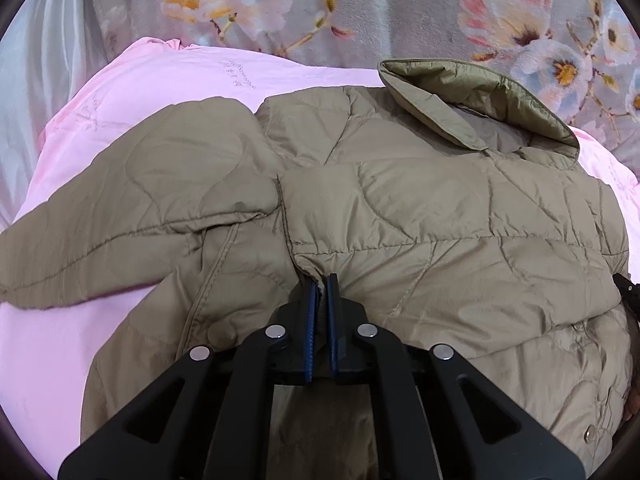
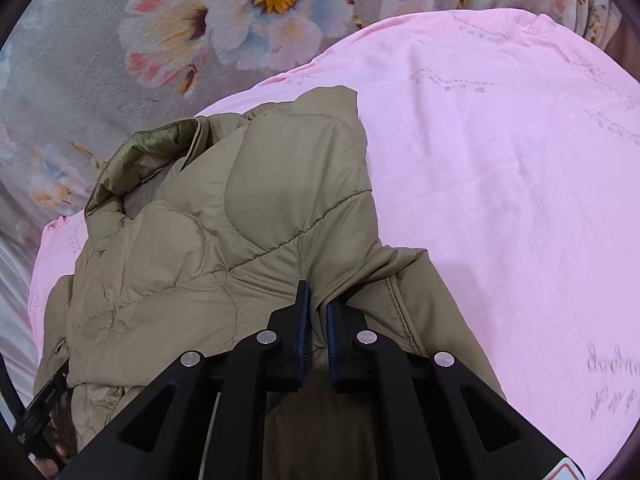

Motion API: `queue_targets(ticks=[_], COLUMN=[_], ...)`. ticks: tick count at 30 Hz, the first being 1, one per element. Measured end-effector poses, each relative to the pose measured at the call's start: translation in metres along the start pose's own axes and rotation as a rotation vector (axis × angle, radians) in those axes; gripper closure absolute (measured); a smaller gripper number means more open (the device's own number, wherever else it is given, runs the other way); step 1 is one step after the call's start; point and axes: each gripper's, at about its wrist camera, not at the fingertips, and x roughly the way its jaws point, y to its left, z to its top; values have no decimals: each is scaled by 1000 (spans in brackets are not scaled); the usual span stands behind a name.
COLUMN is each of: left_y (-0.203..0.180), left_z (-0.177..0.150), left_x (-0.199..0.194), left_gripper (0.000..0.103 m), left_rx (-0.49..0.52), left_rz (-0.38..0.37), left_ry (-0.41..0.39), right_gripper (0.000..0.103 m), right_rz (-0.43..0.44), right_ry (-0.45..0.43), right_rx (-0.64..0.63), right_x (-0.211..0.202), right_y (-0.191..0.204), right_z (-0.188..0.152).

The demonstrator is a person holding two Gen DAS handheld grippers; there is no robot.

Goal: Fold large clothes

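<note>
A khaki quilted jacket (image 1: 420,208) lies on a pink sheet (image 1: 132,88), collar (image 1: 480,108) at the far right, one sleeve (image 1: 120,216) stretched to the left. My left gripper (image 1: 322,284) is shut on a pinched fold of the jacket near its seam. In the right wrist view the same jacket (image 2: 224,232) is bunched at the left. There my right gripper (image 2: 318,300) is shut on a fold of its fabric, blue pads (image 2: 304,316) pressing the cloth. The other gripper (image 2: 40,412) shows at the lower left edge.
The pink sheet (image 2: 500,184) spreads wide to the right of the jacket. A grey floral blanket (image 1: 360,8) lies beyond the sheet's far edge. Pale satin fabric (image 1: 36,60) hangs at the far left.
</note>
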Motion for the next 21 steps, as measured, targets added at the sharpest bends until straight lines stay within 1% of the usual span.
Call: queue_targets(ticks=[4,9,11,13,14,15,16,17,18,19,20,21], left_y=[5,18,21,24,26,28,32,38,41,44,42,37], left_z=[-30,-72,-80,-78,-76,-72,-69,-63,-59,-53,-45,-41], left_x=[-25,-61,-69,-69,-71,-77,-86,-103,-114,-125,-133,-134], left_gripper=[98,97,97,96,93,88,81,75,61,54,54,54], left_rx=[1,-6,-10,-21,-24,-15,-13,-24,-38,-58,-78,-77], left_rz=[-5,-13,-14,-24,-22,-9,6,34,41,36,16,-4], left_ry=[4,8,7,11,18,20,4,-36,-63,-87,-103,-103], right_gripper=[99,99,97,95,92,84,82,82,82,81,81,81], right_rz=[1,-2,2,13,-3,-34,-43,-44,-52,-58,-50,-28], right_ry=[5,5,5,22,33,31,5,-52,-91,-122,-135,-126], right_rx=[-1,-7,-5,-8,-10,-8,-3,-3,-26,-53,-77,-107], right_x=[-21,-58,-68,-70,-73,-84,-97,-118,-133,-144,-149,-149], right_y=[-6,-17,-21,-21,-19,-17,-15,-12,-5,4,14,28], right_z=[-24,-65,-75,-74,-73,-71,-72,-72,-72,-71,-69,-69])
